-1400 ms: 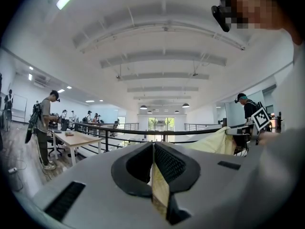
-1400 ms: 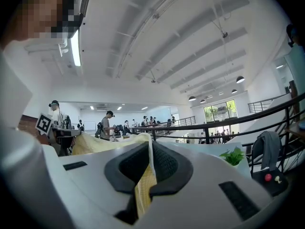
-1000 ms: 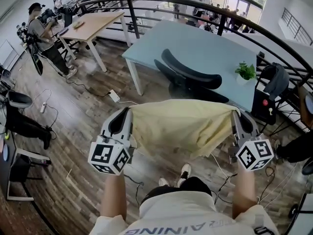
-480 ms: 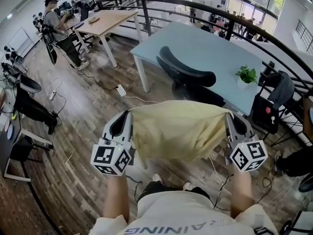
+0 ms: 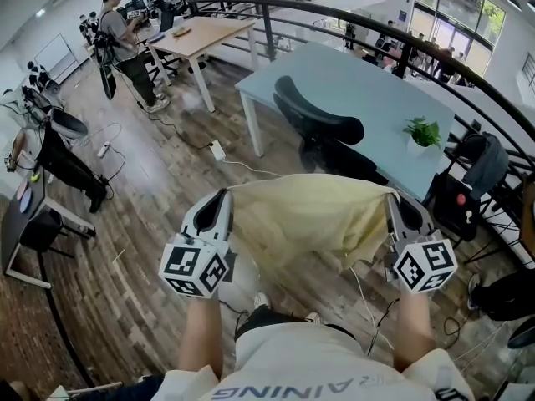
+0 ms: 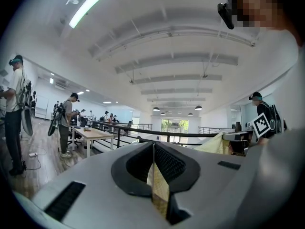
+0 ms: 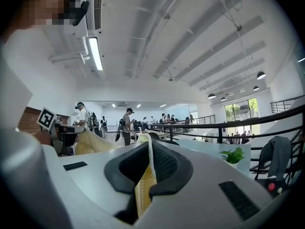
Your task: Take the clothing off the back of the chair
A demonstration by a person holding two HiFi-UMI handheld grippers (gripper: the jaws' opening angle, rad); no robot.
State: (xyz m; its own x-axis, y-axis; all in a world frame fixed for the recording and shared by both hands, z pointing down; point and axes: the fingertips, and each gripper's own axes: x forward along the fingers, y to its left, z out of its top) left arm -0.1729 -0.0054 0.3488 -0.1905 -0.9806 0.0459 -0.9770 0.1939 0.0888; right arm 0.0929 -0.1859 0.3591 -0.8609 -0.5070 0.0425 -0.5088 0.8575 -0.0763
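Observation:
A pale yellow garment (image 5: 305, 220) hangs stretched in the air between my two grippers, well clear of the black office chair (image 5: 322, 132) that stands behind it at the light blue table (image 5: 368, 86). My left gripper (image 5: 224, 197) is shut on the garment's left top corner; the cloth (image 6: 159, 187) shows pinched between its jaws. At the right top corner my right gripper (image 5: 391, 197) is shut on the fabric (image 7: 143, 187) too. Both grippers point level, away from me.
A potted plant (image 5: 423, 132) stands on the blue table. A black railing (image 5: 334, 15) curves behind it. A wooden desk (image 5: 205, 36) with a person (image 5: 125, 44) beside it is at the far left. Cables and a power strip (image 5: 217, 150) lie on the wood floor.
Both grippers have carried the stretched garment across the room; the chair, table and wooden desk have shifted right in the head view. The grips have not changed.

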